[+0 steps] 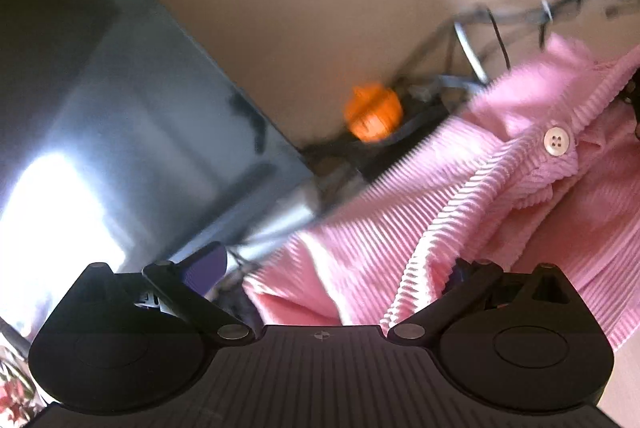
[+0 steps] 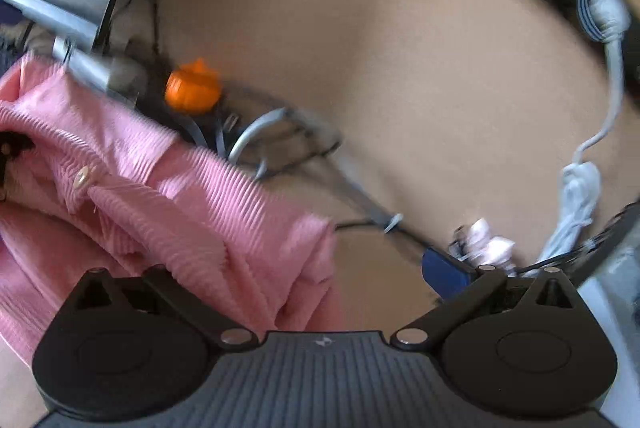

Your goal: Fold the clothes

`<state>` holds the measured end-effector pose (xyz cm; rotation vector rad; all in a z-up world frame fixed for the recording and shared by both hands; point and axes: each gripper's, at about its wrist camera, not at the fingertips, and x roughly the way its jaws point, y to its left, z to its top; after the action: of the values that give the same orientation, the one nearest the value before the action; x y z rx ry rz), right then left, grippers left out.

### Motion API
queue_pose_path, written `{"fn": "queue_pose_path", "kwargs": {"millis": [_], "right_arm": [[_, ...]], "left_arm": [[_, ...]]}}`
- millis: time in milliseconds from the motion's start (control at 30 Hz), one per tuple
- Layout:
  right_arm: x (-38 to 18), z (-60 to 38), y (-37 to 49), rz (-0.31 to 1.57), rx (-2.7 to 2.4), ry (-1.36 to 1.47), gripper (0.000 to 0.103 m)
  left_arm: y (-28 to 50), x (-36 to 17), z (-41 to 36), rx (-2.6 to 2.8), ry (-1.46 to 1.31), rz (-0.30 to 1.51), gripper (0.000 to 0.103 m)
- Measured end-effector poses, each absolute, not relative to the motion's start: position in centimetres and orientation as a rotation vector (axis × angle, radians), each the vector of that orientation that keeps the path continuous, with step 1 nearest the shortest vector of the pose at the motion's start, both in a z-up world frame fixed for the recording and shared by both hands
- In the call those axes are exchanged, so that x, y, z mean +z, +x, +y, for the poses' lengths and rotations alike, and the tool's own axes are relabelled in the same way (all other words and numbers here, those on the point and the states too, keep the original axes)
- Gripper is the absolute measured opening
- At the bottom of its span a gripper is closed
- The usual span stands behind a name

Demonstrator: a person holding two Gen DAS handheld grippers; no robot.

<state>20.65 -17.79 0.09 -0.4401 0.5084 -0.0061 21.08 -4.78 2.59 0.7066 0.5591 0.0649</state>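
Note:
A pink ribbed cardigan [image 1: 500,167] with a white button [image 1: 557,141] hangs bunched in the air, filling the right half of the left wrist view. It also shows in the right wrist view [image 2: 168,195], at the left. My left gripper [image 1: 332,268] has its blue fingers spread wide, and pink cloth lies across the gap and over the right finger. My right gripper [image 2: 304,272] also has its fingers spread wide; its right blue finger [image 2: 444,272] shows and cloth covers the left one. Whether either gripper pinches the cloth is hidden. Both views are blurred by motion.
A tan wall [image 1: 340,7] fills the background. A dark glossy screen [image 1: 120,107] stands at the left. An orange pumpkin-shaped object [image 1: 372,115] sits among grey cables [image 2: 256,135]. A white cord [image 2: 580,195] hangs at the right.

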Motion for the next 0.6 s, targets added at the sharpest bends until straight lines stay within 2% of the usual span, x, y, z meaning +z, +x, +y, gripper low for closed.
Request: {"fn": "queue_pose_path", "kwargs": {"millis": [200,467,600], "right_arm": [[7.6,-18.1,13.7,0.341,-0.024,-0.370,0.103],[21.5,-18.8,-0.1,0.177,0.097,-0.258,0.103],[26.6,-18.7,-6.2,0.092,0.110,-0.275,0.103]], "left_arm": [[13.5,10.3,-3.0,0.069,0.640,0.305,0.103],[-0.5,23.3,1.0,-0.042,0.567,-0.022,0.103],[-6.7,27.5,1.8,-0.081,0.566,-0.198,0.103]]}}
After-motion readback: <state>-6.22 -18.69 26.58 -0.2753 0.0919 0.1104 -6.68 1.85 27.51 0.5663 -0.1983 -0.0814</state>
